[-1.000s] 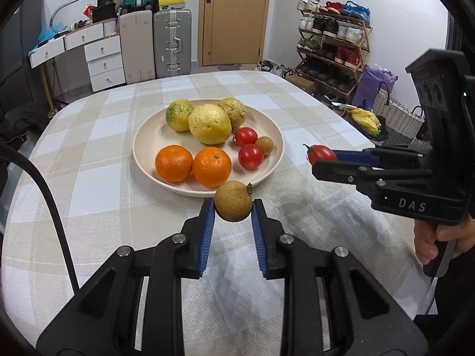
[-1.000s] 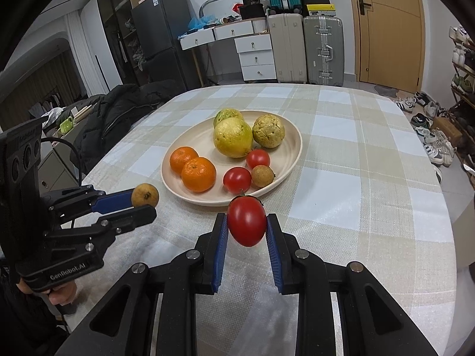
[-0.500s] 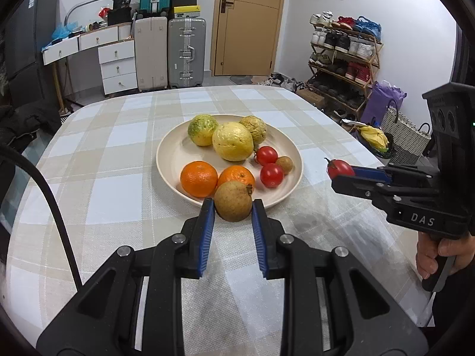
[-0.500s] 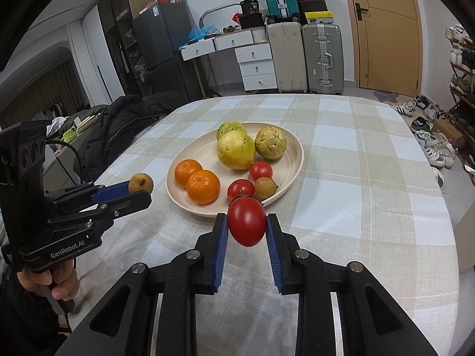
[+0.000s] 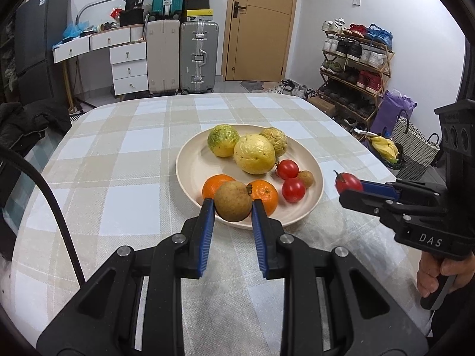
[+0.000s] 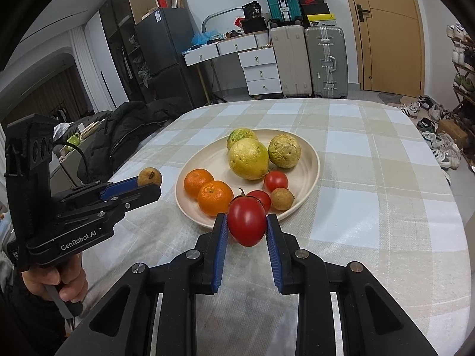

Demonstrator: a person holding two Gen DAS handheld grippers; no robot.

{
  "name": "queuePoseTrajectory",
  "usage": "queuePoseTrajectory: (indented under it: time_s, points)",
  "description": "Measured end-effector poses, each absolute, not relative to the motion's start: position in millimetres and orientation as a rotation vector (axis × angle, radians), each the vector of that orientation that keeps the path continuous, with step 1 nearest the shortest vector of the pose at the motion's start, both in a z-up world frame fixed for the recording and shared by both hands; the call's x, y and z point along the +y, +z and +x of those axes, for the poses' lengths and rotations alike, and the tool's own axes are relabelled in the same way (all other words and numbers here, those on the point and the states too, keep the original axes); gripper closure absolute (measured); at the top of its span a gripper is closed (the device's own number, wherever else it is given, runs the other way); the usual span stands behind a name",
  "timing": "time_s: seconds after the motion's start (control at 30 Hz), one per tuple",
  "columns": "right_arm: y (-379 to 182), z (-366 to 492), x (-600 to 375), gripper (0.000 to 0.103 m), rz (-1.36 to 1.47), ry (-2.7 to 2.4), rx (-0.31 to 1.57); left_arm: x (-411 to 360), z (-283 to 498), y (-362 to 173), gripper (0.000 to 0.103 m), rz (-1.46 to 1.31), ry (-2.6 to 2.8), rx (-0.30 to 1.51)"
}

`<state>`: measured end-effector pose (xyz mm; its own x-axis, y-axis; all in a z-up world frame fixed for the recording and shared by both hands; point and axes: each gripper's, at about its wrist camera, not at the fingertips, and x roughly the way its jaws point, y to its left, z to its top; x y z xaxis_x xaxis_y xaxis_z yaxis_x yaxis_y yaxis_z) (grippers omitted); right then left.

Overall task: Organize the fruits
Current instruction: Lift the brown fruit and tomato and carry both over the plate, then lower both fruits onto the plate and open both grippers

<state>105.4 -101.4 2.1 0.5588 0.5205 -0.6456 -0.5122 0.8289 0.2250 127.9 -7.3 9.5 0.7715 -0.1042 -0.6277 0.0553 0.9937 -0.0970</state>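
Near edge of the plate: both grippers hang above the checked counter (image 5: 118, 160), each carrying one small fruit toward the beige plate (image 5: 190, 166).
Left gripper (image 5: 233, 207): closed on a brown longan (image 5: 233, 201), pinched across its middle between the blue pads (image 5: 206, 231); the fruit sits at the fingertips, over the plate's near rim, in front of the two oranges (image 5: 262, 195).
Right gripper (image 6: 247, 227): closed on a red tomato (image 6: 247, 221), held at its widest part, stem end pointing away; it hovers just short of the near rim of the plate.
Plate contents: three yellow-green guavas (image 6: 248, 158) at the far side, two oranges near-left, two tomatoes (image 6: 276, 180) and one longan (image 6: 282, 198) near-right.
Handling, longan: judged light, with a thin dry shell that is fairly stiff and rough, so slip is unlikely; a grip across the equator suits it. Being round, it may roll once freed.
Handling, tomato: judged light, with smooth skin and soft flesh; it bruises or splits under a hard squeeze and could slide out of a loose one. Hold at the widest band, with gentle pressure.
Placement judgement: like seems to sit with like, so each fruit probably belongs near-right, beside its kind. Release low so nothing rolls off.
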Motion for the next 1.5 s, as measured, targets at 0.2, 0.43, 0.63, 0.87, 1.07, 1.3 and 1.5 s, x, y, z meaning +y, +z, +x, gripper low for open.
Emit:
queuePoseTrajectory:
  time_s: [0.2,0.43,0.63,0.87,1.07,1.3,1.5]
  points:
    - [1,113,-88,0.077,0.013,0.605,0.771,-6,134,9,0.080,-0.069,-0.078,0.683]
    - [-3,122,-77,0.077,0.012,0.603,0.783,-9,144,1,0.080,-0.057,-0.076,0.703]
    - [-6,127,-70,0.077,0.003,0.603,0.788,-9,153,-10,0.080,-0.057,-0.068,0.731]
    - [-7,137,-66,0.077,0.018,0.599,0.791,-11,166,-20,0.080,-0.054,-0.072,0.761]
    - [-11,145,-62,0.077,0.013,0.594,0.797,-11,175,-23,0.080,-0.044,-0.065,0.760]
    - [-13,152,-60,0.077,0.034,0.581,0.800,-14,188,-27,0.080,-0.040,-0.061,0.769]
    - [-15,156,-57,0.077,0.036,0.574,0.803,-11,192,-28,0.080,-0.054,-0.061,0.772]
